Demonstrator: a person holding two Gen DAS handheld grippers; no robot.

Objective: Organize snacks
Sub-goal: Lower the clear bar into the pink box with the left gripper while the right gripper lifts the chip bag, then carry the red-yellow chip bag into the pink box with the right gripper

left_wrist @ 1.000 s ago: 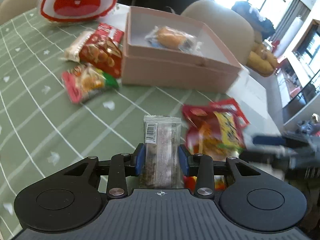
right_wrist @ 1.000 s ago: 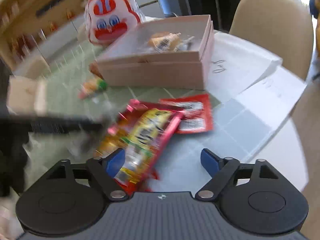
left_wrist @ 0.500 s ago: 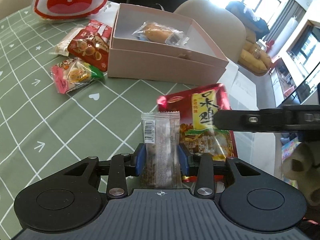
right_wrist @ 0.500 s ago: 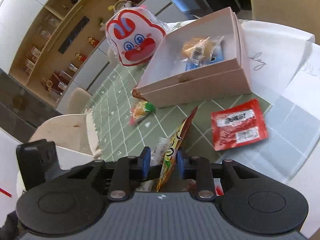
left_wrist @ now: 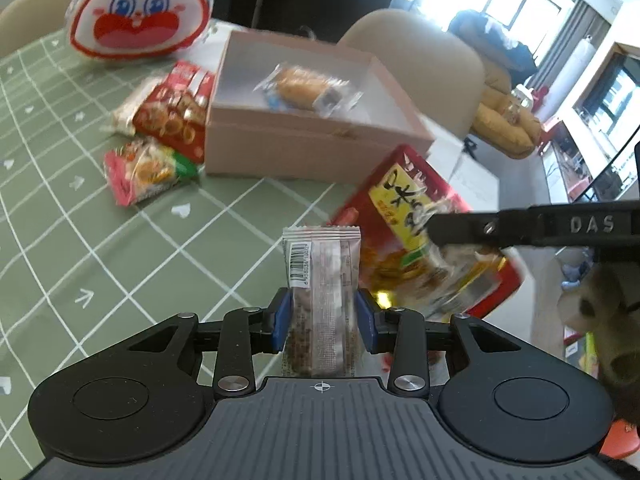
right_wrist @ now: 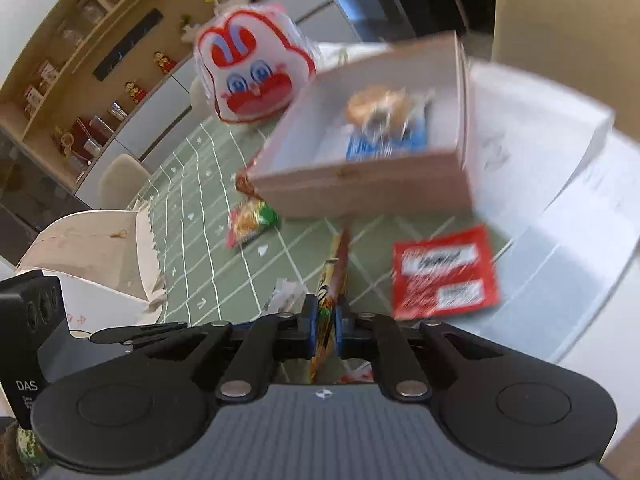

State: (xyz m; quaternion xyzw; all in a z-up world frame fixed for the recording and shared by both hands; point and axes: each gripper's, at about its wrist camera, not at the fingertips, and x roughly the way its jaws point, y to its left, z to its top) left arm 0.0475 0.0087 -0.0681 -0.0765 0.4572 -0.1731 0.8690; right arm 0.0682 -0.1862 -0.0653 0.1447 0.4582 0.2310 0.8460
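My left gripper [left_wrist: 323, 316] is shut on a clear-wrapped brown snack bar [left_wrist: 320, 280] and holds it above the green table. My right gripper [right_wrist: 325, 330] is shut on a red and yellow snack bag [right_wrist: 334, 280], seen edge-on; in the left wrist view the bag [left_wrist: 416, 232] hangs from the right gripper's arm. The open pink box [left_wrist: 304, 140] holds one wrapped bun [left_wrist: 300, 88]. The box also shows in the right wrist view [right_wrist: 360, 192], ahead of the held bag.
Loose snack packs [left_wrist: 172, 120] and a pink-green one [left_wrist: 148, 168] lie left of the box. A rabbit-face bag [left_wrist: 140, 12] stands behind. A red sachet [right_wrist: 444, 272] lies on white paper. Beige chairs [left_wrist: 412, 60] stand beyond the table.
Both grippers have moved closer to the pink box. The right gripper, which shut on the red and yellow bag a second ago, has carried it up and forward.
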